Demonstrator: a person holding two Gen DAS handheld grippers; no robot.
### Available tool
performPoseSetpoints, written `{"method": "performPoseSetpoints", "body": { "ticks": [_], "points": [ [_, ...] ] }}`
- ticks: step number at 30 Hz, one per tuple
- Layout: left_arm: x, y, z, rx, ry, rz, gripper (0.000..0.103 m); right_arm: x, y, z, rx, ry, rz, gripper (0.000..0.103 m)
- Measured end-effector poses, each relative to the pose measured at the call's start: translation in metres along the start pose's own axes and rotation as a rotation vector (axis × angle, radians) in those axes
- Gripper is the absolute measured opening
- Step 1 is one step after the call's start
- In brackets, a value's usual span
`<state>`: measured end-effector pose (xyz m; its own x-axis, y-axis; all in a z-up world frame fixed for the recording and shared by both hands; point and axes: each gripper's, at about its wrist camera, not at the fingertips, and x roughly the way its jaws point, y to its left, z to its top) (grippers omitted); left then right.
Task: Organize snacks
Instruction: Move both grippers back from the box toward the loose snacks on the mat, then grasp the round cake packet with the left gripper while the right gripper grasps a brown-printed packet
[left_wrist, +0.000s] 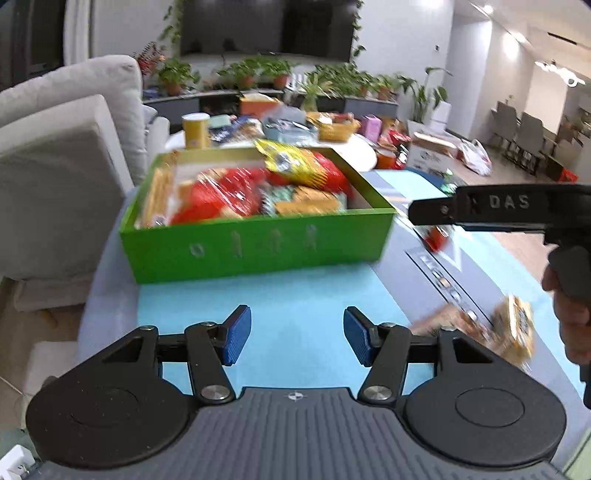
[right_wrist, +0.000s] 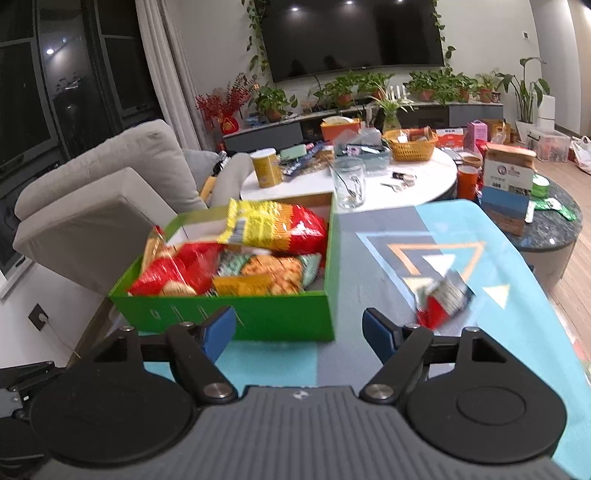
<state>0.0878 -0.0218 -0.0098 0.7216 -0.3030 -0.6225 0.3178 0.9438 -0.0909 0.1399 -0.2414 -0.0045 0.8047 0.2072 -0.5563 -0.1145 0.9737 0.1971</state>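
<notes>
A green box full of snack packets sits on a patterned blue cloth; it also shows in the right wrist view. A yellow-and-red bag lies on top of the pile. My left gripper is open and empty, just in front of the box. My right gripper is open and empty at the box's near right corner; its body shows in the left wrist view. A small red packet lies on the cloth right of it. Tan snack packets lie at the right.
A grey sofa stands left of the box. A round white table behind holds a yellow can, a glass jar, a wicker basket and clutter. A dark round table with boxes is at the right.
</notes>
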Motion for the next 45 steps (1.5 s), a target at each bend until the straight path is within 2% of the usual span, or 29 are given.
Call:
{"method": "performPoseSetpoints", "body": {
  "ticks": [14, 16, 22, 26, 31, 33, 35, 45],
  "points": [
    [-0.018, -0.062, -0.035, 0.169, 0.049, -0.153, 0.059, -0.015, -0.012, -0.039, -0.036, 0.084, -0.029, 0.048],
    [-0.021, -0.072, -0.04, 0.205, 0.045, -0.165, 0.064, -0.016, -0.013, -0.042, -0.037, 0.092, -0.03, 0.048],
    [-0.021, -0.095, -0.049, 0.313, 0.072, -0.203, 0.065, -0.018, -0.015, -0.052, -0.055, 0.121, -0.04, 0.049],
    [-0.009, -0.102, -0.056, 0.339, 0.116, -0.195, 0.065, -0.015, -0.017, -0.058, -0.053, 0.147, -0.044, 0.049],
    [0.005, -0.1, -0.055, 0.293, 0.142, -0.168, 0.061, -0.008, -0.018, -0.065, -0.054, 0.169, -0.051, 0.049],
    [0.007, -0.094, -0.055, 0.256, 0.15, -0.182, 0.049, -0.006, -0.018, -0.067, -0.06, 0.173, -0.051, 0.049],
    [0.007, -0.088, -0.054, 0.222, 0.152, -0.196, 0.043, -0.004, -0.016, -0.068, -0.071, 0.174, -0.055, 0.049],
    [0.005, -0.056, -0.048, 0.105, 0.15, -0.058, 0.043, 0.007, -0.006, -0.075, -0.141, 0.183, -0.079, 0.048]
  ]
}}
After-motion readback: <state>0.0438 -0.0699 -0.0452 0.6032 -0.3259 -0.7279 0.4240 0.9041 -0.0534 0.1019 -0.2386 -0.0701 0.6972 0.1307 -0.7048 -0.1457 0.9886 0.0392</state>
